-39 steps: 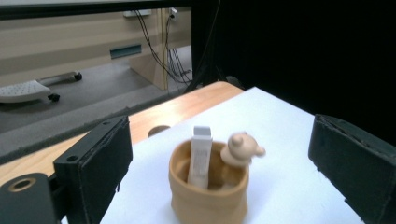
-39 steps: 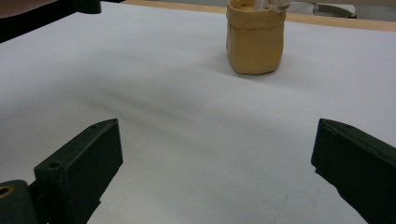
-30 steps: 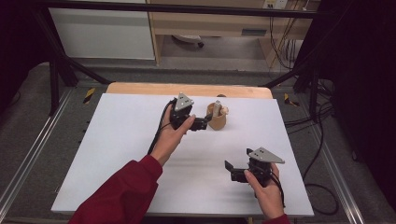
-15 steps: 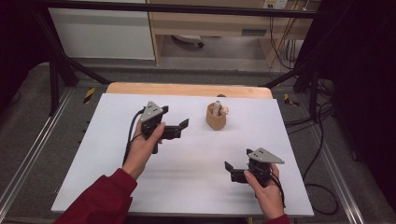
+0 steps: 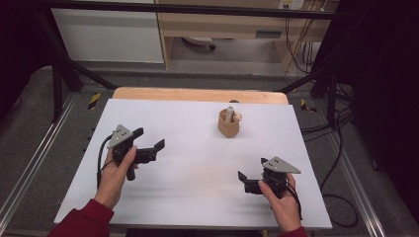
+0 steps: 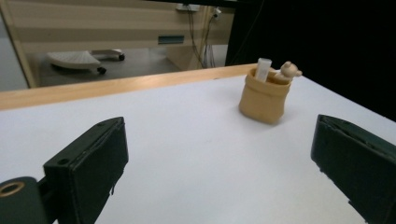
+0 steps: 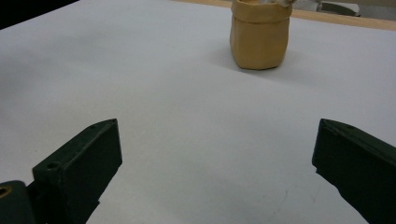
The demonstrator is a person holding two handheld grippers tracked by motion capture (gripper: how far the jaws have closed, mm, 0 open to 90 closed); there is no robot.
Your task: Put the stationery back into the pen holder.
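A small tan pouch (image 5: 229,127) stands upright at the back middle of the white table (image 5: 197,163). A white tube (image 6: 263,68) and a little tan figure (image 6: 287,72) poke out of its top. My left gripper (image 5: 149,138) is held over the table's left side, far from the pouch (image 6: 263,98), open with nothing between its jaws (image 6: 219,163). Near the front right edge my right gripper (image 5: 252,168) is also open and holds nothing; the pouch (image 7: 258,37) is well ahead of its jaws (image 7: 217,168).
A strip of bare wood (image 5: 197,94) runs along the table's far edge. Black frame bars (image 5: 59,74) and cables (image 5: 341,128) flank the table. Beyond it are a cabinet (image 5: 108,34) and a wheeled base (image 6: 77,58) on the floor.
My left gripper has drawn back from beside the pouch, moving left and toward the near side, with its jaws open. The right gripper has stayed put.
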